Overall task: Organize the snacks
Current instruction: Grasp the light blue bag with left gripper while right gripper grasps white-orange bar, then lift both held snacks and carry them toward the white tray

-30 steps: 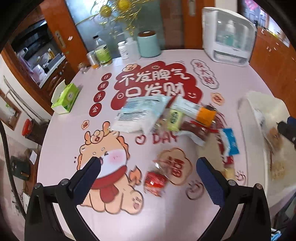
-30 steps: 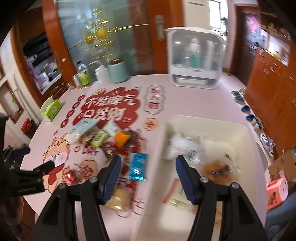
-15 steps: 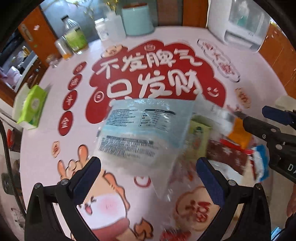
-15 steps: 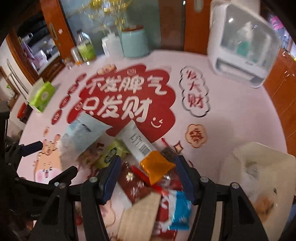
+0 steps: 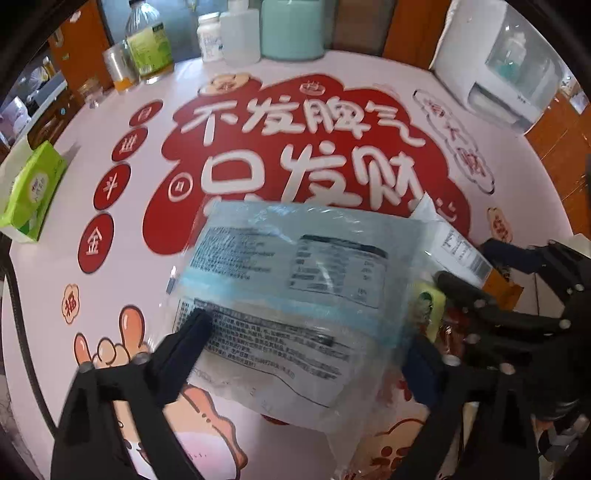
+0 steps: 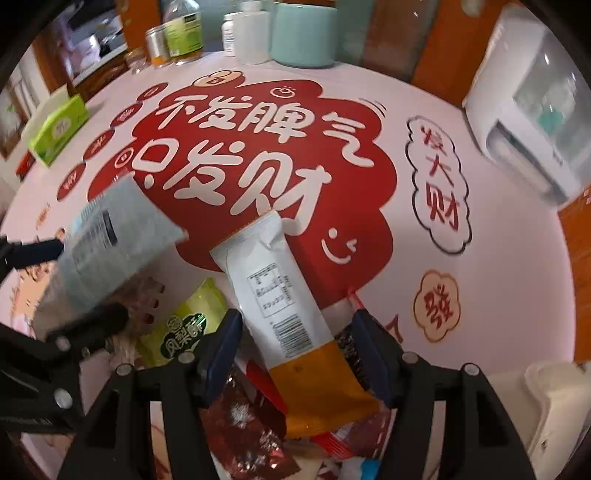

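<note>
Both my grippers have dropped to the bench pile: left gripper (image 5: pixel 306 354) closing round the pale blue bag (image 5: pixel 288 295) (not yet pinched), right gripper (image 6: pixel 295 347) apart astride the orange-ended packet (image 6: pixel 291 317).

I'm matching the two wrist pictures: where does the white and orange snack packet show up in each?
Left wrist: the white and orange snack packet sits at the right edge, partly hidden behind the pale blue bag.
Right wrist: it lies bottom centre, between the right gripper's fingers.
Shared landmark: the teal canister at the table's far side.
</note>
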`<action>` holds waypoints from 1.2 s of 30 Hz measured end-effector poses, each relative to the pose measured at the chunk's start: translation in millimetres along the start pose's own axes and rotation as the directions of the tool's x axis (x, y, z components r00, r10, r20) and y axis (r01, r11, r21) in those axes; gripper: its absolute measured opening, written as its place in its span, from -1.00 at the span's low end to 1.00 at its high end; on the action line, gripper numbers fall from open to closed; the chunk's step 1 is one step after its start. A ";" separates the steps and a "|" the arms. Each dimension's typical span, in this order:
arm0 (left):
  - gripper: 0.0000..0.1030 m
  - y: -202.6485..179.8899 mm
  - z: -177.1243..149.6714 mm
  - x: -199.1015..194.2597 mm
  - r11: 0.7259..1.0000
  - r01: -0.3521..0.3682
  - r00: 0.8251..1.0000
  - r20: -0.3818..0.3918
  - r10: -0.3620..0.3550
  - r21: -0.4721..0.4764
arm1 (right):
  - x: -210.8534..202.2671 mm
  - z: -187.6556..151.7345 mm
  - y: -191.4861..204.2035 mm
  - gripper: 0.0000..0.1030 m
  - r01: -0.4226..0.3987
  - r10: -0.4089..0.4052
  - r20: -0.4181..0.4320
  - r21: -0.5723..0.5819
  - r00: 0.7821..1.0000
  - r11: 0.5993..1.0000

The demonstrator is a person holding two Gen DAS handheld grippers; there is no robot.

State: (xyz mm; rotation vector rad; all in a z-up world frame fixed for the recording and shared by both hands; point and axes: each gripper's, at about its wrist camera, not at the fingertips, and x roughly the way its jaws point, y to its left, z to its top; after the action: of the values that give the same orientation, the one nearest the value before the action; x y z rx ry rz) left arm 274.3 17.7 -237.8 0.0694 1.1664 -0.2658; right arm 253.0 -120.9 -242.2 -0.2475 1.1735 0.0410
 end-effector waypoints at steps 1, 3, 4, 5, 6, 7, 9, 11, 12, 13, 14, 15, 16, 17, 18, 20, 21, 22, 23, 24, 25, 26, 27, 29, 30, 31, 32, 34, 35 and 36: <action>0.39 -3.7 -0.2 -3.2 1.000 -0.009 1.000 0.018 0.009 0.015 | -0.2 -0.6 3.1 0.03 0.025 -0.025 0.010 -0.021 1.000 0.999; -0.15 -14.1 -1.8 -12.7 0.998 -0.032 0.998 0.062 0.029 0.051 | -1.1 -2.3 8.5 -0.17 0.072 -0.070 0.027 -0.064 0.997 0.995; -0.56 -19.7 -2.7 -17.0 0.995 -0.068 0.995 0.084 0.062 0.071 | -1.7 -2.9 8.4 -0.22 0.075 -0.074 0.031 -0.061 0.997 0.995; -0.61 -22.1 -2.9 -17.8 0.993 -0.092 0.993 0.087 0.085 0.079 | -2.5 -3.8 7.7 -0.26 0.078 -0.076 0.036 -0.057 0.996 0.995; -0.62 -20.7 -3.3 -17.4 0.995 -0.077 0.994 0.081 0.072 0.067 | -4.1 -5.1 5.8 -0.28 0.074 -0.072 0.038 -0.043 0.997 0.996; -0.63 -17.0 -2.9 -18.1 0.997 -0.059 0.995 0.081 0.055 0.048 | -5.8 -6.0 2.9 -0.30 0.061 -0.060 0.037 -0.022 0.997 0.998; -0.67 -6.8 -1.1 -25.9 1.000 -0.026 0.995 0.096 0.026 0.001 | -8.6 -7.5 -3.5 -0.34 0.025 -0.026 0.036 0.021 0.999 0.999; -0.73 2.2 0.2 -36.1 0.999 -0.010 0.993 0.114 0.014 -0.037 | -16.1 -10.8 -11.4 -0.36 -0.016 0.013 0.046 0.075 0.999 0.997; -0.74 5.7 -1.9 -42.2 0.999 -0.006 0.993 0.121 0.012 -0.050 | -20.3 -12.4 -13.3 -0.36 -0.025 0.020 0.056 0.089 0.998 0.996; -0.76 8.8 -2.4 -46.9 0.998 0.000 0.992 0.124 0.008 -0.061 | -25.6 -14.1 -15.2 -0.36 -0.037 0.030 0.068 0.103 0.997 0.994; -0.77 12.3 -3.7 -52.1 0.997 0.010 0.992 0.127 0.000 -0.075 | -34.6 -16.0 -18.5 -0.37 -0.054 0.043 0.088 0.122 0.995 0.991; -0.77 16.8 -5.1 -58.7 0.995 0.024 0.991 0.131 -0.012 -0.094 | -41.5 -17.5 -20.4 -0.37 -0.066 0.052 0.105 0.138 0.993 0.988; -0.78 21.7 -6.0 -66.1 0.993 0.041 0.990 0.137 -0.025 -0.115 | -48.5 -18.9 -22.9 -0.37 -0.084 0.066 0.120 0.155 0.991 0.984; -0.78 25.2 -7.2 -71.9 0.990 0.052 0.989 0.141 -0.034 -0.129 | -57.2 -20.9 -25.9 -0.37 -0.107 0.083 0.139 0.174 0.987 0.979; -0.78 28.3 -8.6 -79.0 0.988 0.066 0.988 0.147 -0.045 -0.142 | -69.1 -23.4 -30.1 -0.37 -0.134 0.102 0.167 0.198 0.981 0.971; -0.79 31.2 -12.5 -94.2 0.984 0.085 0.985 0.163 -0.059 -0.154 | -86.4 -28.1 -36.0 -0.37 -0.180 0.134 0.204 0.228 0.970 0.957; -0.79 30.5 -15.3 -105.1 0.984 0.089 0.982 0.180 -0.061 -0.154 | -93.3 -30.2 -37.8 -0.37 -0.197 0.145 0.221 0.239 0.965 0.951; -0.79 28.8 -18.2 -112.5 0.984 0.092 0.980 0.191 -0.062 -0.152 | -100.7 -32.6 -39.4 -0.37 -0.214 0.155 0.236 0.248 0.959 0.945; -0.79 25.9 -21.1 -122.6 0.985 0.097 0.976 0.207 -0.066 -0.146 | -109.0 -35.4 -41.5 -0.37 -0.233 0.168 0.252 0.257 0.953 0.938; -0.79 24.5 -22.7 -129.4 0.985 0.102 0.974 0.215 -0.070 -0.140 | -118.0 -39.5 -43.4 -0.37 -0.250 0.178 0.268 0.266 0.947 0.931; -0.79 19.4 -25.5 -138.6 0.985 0.111 0.971 0.227 -0.079 -0.130 | -125.2 -43.0 -44.8 -0.37 -0.261 0.184 0.280 0.271 0.942 0.926; -0.79 13.7 -28.8 -147.9 0.985 0.123 0.967 0.237 -0.092 -0.119 | -132.8 -47.4 -45.9 -0.37 -0.271 0.188 0.292 0.274 0.938 0.923; -0.79 10.0 -30.5 -153.2 0.985 0.131 0.965 0.243 -0.100 -0.113 | -141.3 -52.3 -47.0 -0.37 -0.279 0.191 0.306 0.275 0.933 0.920; -0.79 -3.0 -35.4 -169.3 0.984 0.154 0.957 0.260 -0.127 -0.089 | -157.6 -62.6 -49.4 -0.37 -0.282 0.185 0.331 0.277 0.926 0.919; -0.79 -13.2 -39.2 -180.3 0.983 0.170 0.950 0.275 -0.144 -0.071 | -165.0 -68.3 -51.0 -0.37 -0.285 0.184 0.341 0.277 0.922 0.918; -0.79 -20.3 -41.5 -187.2 0.982 0.179 0.946 0.284 -0.156 -0.057 | -171.8 -74.0 -52.9 -0.36 -0.288 0.183 0.351 0.277 0.918 0.916; -0.79 -27.8 -44.1 -194.7 0.981 0.188 0.941 0.294 -0.168 -0.043 | -177.1 -79.1 -54.8 -0.36 -0.290 0.181 0.359 0.279 0.916 0.915; -0.79 -49.2 -49.3 -213.4 0.977 0.213 0.927 0.319 -0.200 -0.008 | -190.2 -92.0 -60.1 -0.36 -0.295 0.178 0.375 0.283 0.910 0.912; -0.79 -57.7 -51.3 -220.4 0.975 0.223 0.921 0.327 -0.212 0.005 | -196.9 -99.1 -63.9 -0.36 -0.299 0.177 0.384 0.286 0.906 0.911; -0.79 -68.5 -53.0 -228.1 0.972 0.234 0.914 0.336 -0.227 0.021 | -202.8 -106.0 -68.5 -0.36 -0.298 0.172 0.393 0.288 0.903 0.910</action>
State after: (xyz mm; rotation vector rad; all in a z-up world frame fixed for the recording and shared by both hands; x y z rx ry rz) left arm 126.6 0.5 -44.4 -0.1292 0.8336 -0.4566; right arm 88.9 -190.5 -83.2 0.2109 0.8187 0.0934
